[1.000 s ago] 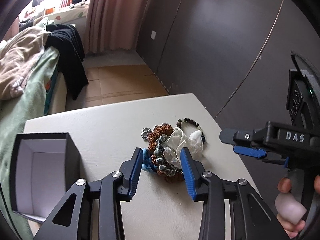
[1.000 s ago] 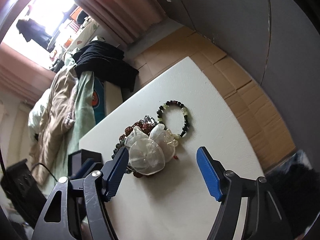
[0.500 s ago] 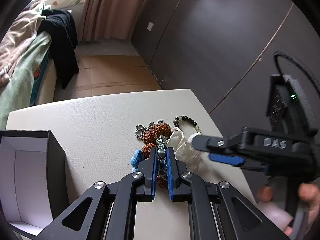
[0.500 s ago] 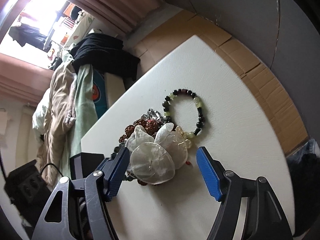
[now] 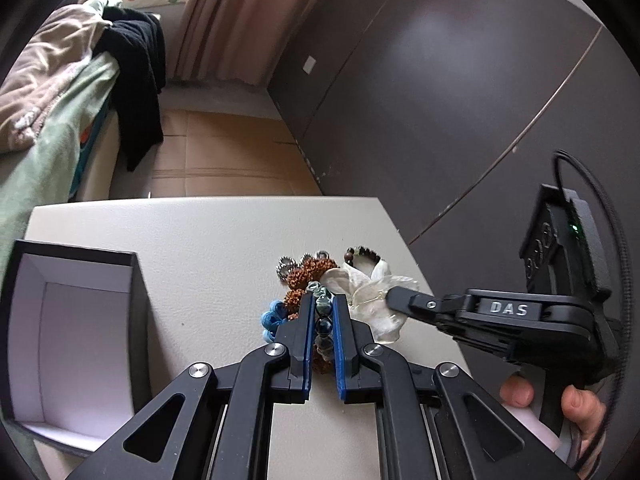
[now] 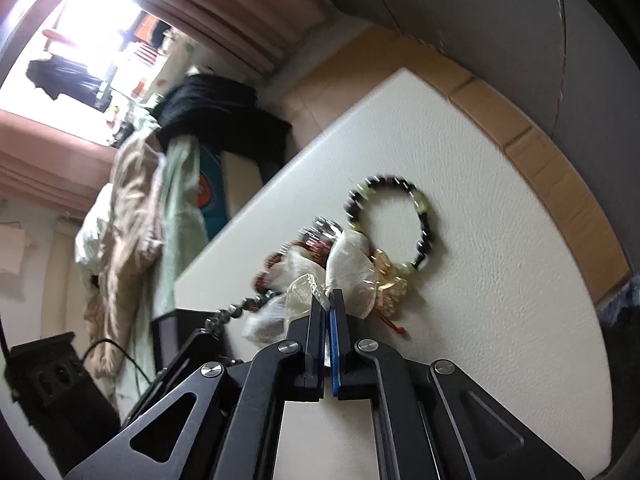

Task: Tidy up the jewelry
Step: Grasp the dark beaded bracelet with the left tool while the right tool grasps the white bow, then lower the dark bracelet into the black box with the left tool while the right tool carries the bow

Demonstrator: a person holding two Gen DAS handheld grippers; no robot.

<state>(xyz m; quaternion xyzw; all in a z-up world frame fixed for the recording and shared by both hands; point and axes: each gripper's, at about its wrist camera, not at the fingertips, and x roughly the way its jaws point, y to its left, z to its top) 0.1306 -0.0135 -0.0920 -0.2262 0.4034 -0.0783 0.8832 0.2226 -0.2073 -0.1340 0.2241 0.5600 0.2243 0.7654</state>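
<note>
Both sets of jaws had just snapped in: left gripper (image 5: 323,316) clenched on the grey bead strand (image 5: 322,320), right gripper (image 6: 327,312) on the sheer pouch (image 6: 352,276), so untangling looked underway.

One word reads clearly: "DAS", in pale raised capitals, stands on the black side plate of the right gripper (image 5: 394,294) as it reaches in from the right of the left wrist view. Above that, the upright black housing (image 5: 560,236) on the same tool carries embossed marks beside a small green light, but they are too dark and too curved to make out as letters. The right wrist view shows no legible writing at all.
</note>
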